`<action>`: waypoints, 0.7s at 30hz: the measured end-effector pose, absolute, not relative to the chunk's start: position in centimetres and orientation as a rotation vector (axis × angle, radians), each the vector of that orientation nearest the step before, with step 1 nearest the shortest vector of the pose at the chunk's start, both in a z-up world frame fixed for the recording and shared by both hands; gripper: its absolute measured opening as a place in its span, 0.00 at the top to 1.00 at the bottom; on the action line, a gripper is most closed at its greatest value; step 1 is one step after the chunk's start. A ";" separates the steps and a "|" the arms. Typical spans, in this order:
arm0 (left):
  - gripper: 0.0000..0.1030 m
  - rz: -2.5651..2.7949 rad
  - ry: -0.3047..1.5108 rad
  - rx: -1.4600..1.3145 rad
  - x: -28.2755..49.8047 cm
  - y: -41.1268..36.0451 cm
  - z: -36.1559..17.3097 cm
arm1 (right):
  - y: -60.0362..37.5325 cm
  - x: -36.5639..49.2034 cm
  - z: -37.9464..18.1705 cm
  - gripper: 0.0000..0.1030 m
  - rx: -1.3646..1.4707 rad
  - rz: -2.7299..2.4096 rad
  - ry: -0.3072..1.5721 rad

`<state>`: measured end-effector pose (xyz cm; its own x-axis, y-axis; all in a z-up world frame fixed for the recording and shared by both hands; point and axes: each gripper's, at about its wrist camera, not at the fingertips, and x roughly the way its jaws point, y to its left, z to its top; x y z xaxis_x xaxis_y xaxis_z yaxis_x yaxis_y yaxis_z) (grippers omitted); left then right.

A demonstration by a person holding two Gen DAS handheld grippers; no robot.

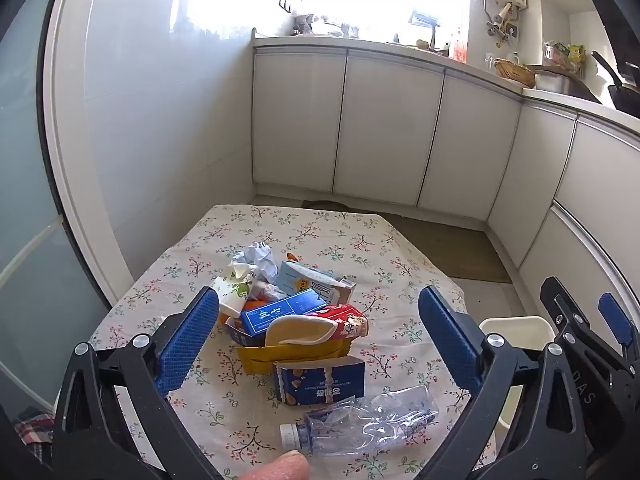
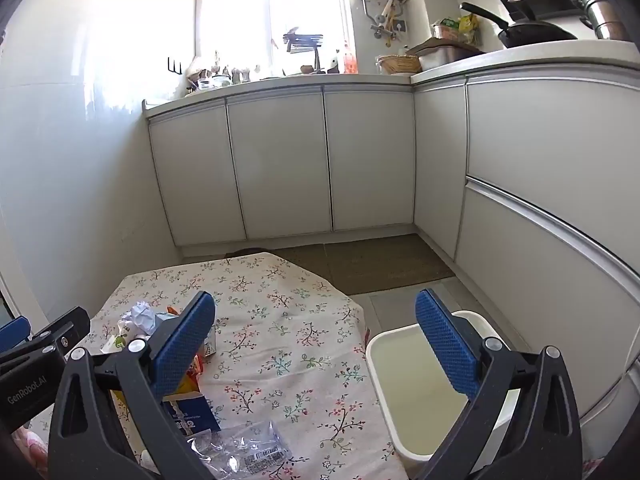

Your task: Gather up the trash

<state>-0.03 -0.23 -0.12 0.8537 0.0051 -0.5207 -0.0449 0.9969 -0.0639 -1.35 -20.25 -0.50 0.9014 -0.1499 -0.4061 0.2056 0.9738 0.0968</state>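
On a worktop (image 1: 332,236) covered with a flowered cloth, seen from the left wrist camera, a heap of trash lies near the middle. At the far side sits a crumpled white paper ball (image 1: 259,258), with a white squeeze tube (image 1: 232,292) just beside it. A light blue carton (image 1: 310,280) leans against a long blue box (image 1: 280,312), and a red snack packet (image 1: 348,320) lies touching the box's near side. Below them comes a yellow box (image 1: 292,354) with a cream scoop-shaped piece resting on it, then a dark blue almond carton (image 1: 320,384), and nearest the camera a crushed clear plastic bottle (image 1: 360,428) with a white cap. The left tool (image 1: 318,336) hovers above the heap with its blue-padded fingers spread wide, holding nothing. A fingertip shows at the bottom edge. To the right, part of the other tool stands over a white bin (image 1: 516,330).

From the right wrist camera, the right tool (image 2: 316,340) is also spread fully wide and empty. Its left finger hangs over the worktop's (image 2: 288,320) trash heap, its right finger over the white bin (image 2: 380,356), which stands on the floor just beside the worktop edge. The bin appears empty. The paper ball (image 2: 140,316), the almond carton (image 2: 196,412) and the crushed bottle (image 2: 240,452) show at lower left, partly hidden by the tool. The left tool's black frame enters from the left edge.
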 end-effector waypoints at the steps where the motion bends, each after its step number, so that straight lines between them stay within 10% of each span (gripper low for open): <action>1: 0.07 0.027 0.547 -0.076 0.0 -0.3 -0.1 | -20.2 -1.4 -0.5 0.05 0.140 -0.184 0.409; 21: 0.07 0.024 0.548 -0.079 0.2 0.0 0.0 | -20.5 -1.2 -0.7 0.05 0.147 -0.184 0.412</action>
